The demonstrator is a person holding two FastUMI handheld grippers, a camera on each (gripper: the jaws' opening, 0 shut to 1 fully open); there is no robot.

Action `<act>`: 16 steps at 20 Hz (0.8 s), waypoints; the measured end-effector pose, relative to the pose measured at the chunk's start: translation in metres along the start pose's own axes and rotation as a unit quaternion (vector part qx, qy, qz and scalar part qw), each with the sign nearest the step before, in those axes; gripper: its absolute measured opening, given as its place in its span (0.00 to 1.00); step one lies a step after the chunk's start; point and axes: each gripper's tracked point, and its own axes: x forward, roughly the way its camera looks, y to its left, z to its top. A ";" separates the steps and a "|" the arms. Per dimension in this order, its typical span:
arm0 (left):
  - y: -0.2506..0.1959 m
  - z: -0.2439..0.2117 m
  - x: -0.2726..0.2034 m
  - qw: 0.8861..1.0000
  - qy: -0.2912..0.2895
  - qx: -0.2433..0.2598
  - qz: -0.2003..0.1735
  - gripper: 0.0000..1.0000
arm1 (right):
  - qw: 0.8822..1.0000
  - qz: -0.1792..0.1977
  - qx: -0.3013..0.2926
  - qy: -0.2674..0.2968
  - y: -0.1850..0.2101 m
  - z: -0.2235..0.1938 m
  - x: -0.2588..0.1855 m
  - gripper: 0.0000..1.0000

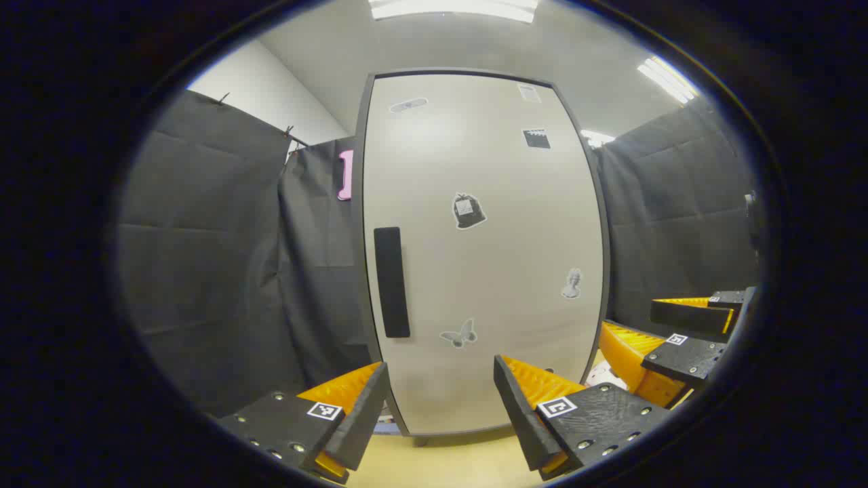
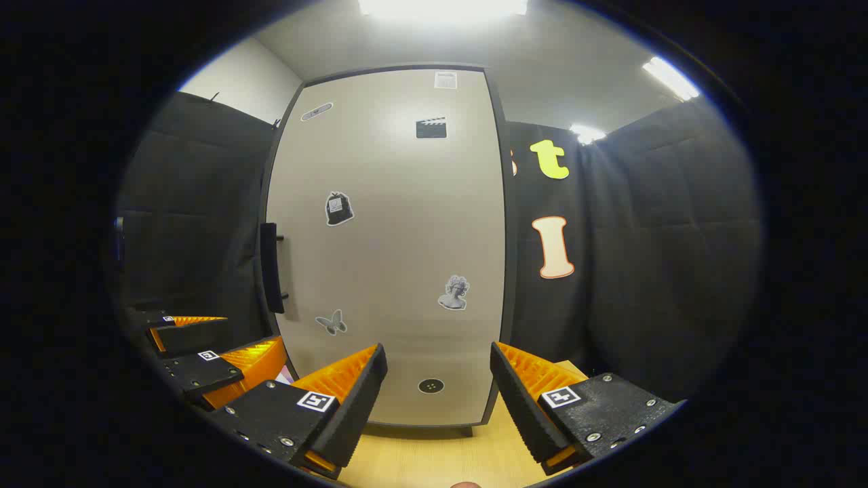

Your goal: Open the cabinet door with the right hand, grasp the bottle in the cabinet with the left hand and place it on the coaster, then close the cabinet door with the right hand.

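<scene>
**In front of a shut cabinet door, two released hand-held grippers are waiting**

In the left gripper view, a tall pale grey cabinet door (image 1: 481,251) is standing shut, its dark frame running around it. A black vertical handle (image 1: 392,282) is sitting near the door's left edge, about halfway up. Small stickers are dotting the door: a butterfly sticker (image 1: 460,333) low down, a bust sticker (image 1: 571,283) toward the right edge, and a clapperboard sticker (image 1: 536,138) near the top. The left hand-held gripper (image 1: 441,407) is pointing at the door with its orange-and-black fingers spread apart and gripping nothing. The right hand-held gripper (image 1: 685,339) is showing at the right edge of this view, beside the cabinet; how its fingers stand cannot be told from here.

In the right gripper view, the right hand-held gripper (image 2: 437,400) is also facing the door, fingers released and wide apart, with nothing between them. The left hand-held gripper is appearing at the lower left of this view, near the handle side of the cabinet. The cabinet is standing on a light wooden surface (image 2: 434,454). Black cloth is hanging on both sides of the cabinet.

The bottle is not visible; the door is closed, so whatever is inside the cabinet is hidden.
</scene>
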 end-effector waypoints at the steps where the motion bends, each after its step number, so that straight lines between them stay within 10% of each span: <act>1: 0.002 0.001 0.001 1.000 0.000 0.000 0.002 0.88 | 1.000 0.000 -0.001 0.000 0.000 0.002 0.001 0.95; 16: 0.006 0.009 0.009 1.000 -0.009 -0.003 0.004 0.95 | 1.000 -0.010 0.006 -0.004 -0.006 0.008 0.004 0.95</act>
